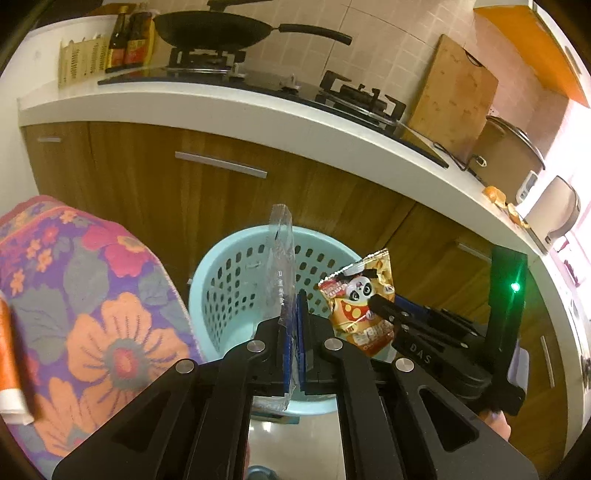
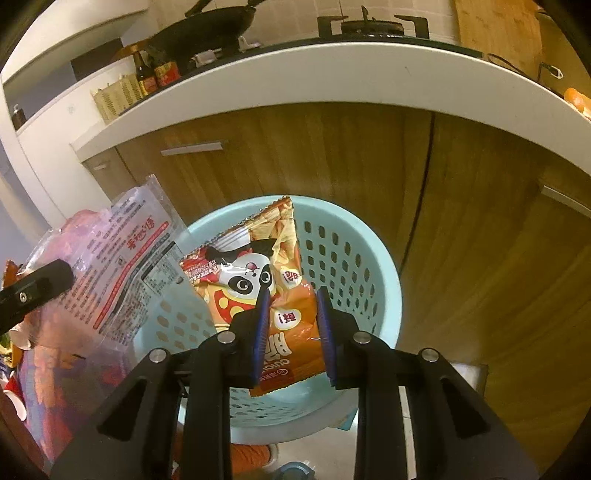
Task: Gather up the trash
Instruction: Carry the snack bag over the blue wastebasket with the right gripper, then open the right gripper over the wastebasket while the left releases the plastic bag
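Note:
A light blue perforated waste basket (image 1: 236,280) stands on the floor below the kitchen counter; it also shows in the right wrist view (image 2: 354,266). My left gripper (image 1: 295,325) is shut on a clear plastic wrapper (image 1: 282,266), held edge-on above the basket; the same wrapper shows flat, with red print, in the right wrist view (image 2: 125,266). My right gripper (image 2: 291,332) holds an orange panda snack bag (image 2: 258,273) between its blue pads over the basket's opening. That bag and the right gripper also show in the left wrist view (image 1: 362,299).
A floral cloth-covered surface (image 1: 85,306) lies to the left of the basket. Wooden cabinet doors (image 1: 184,184) and a white countertop (image 1: 258,107) stand behind it, with a stove, a wok (image 1: 214,27), a cutting board (image 1: 454,96) and pots on top.

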Tool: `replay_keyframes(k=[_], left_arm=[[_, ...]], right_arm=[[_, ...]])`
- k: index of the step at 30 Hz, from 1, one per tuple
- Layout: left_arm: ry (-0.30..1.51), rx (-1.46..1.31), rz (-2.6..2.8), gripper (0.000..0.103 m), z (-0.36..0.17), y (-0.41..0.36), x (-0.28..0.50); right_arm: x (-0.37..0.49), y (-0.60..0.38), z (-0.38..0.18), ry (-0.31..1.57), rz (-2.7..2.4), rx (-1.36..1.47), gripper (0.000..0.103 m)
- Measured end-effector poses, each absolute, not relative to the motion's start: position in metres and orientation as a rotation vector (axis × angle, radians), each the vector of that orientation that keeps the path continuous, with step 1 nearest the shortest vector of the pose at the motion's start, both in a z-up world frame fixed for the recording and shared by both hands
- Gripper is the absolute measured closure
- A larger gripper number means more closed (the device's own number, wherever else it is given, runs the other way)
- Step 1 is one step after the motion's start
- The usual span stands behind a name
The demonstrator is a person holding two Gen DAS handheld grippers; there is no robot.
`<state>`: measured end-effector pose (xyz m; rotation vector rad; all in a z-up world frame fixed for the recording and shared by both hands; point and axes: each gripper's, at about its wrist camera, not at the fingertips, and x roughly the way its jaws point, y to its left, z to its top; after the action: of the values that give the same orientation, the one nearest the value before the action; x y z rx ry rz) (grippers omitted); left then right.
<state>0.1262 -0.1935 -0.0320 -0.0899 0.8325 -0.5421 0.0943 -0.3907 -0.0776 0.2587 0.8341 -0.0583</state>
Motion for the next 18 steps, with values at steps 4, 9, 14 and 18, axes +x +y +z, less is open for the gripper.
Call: replay_keyframes(k=[4, 9, 14, 18], left_arm=[[0.844, -0.116, -0.556, 0.100, -0.034, -0.201, 0.134], [0.853, -0.129, -0.542, 0.074, -0.038, -0.204, 0.141], [0.832, -0.125, -0.520, 0.065, -0.032, -0.194, 0.136], [0.807, -0.135, -0.514, 0.062, -0.021, -0.183, 0.130]], right_arm=[[0.095, -0.392, -0.080, 0.848, -0.069, 0.257, 0.078], [0.097, -0.392, -0.080, 0.862, -0.067, 0.247, 0.078], [0.099, -0.391, -0.078, 0.864, -0.057, 0.253, 0.077], [0.096, -0.388, -0.075, 0.858, -0.047, 0.241, 0.076]])
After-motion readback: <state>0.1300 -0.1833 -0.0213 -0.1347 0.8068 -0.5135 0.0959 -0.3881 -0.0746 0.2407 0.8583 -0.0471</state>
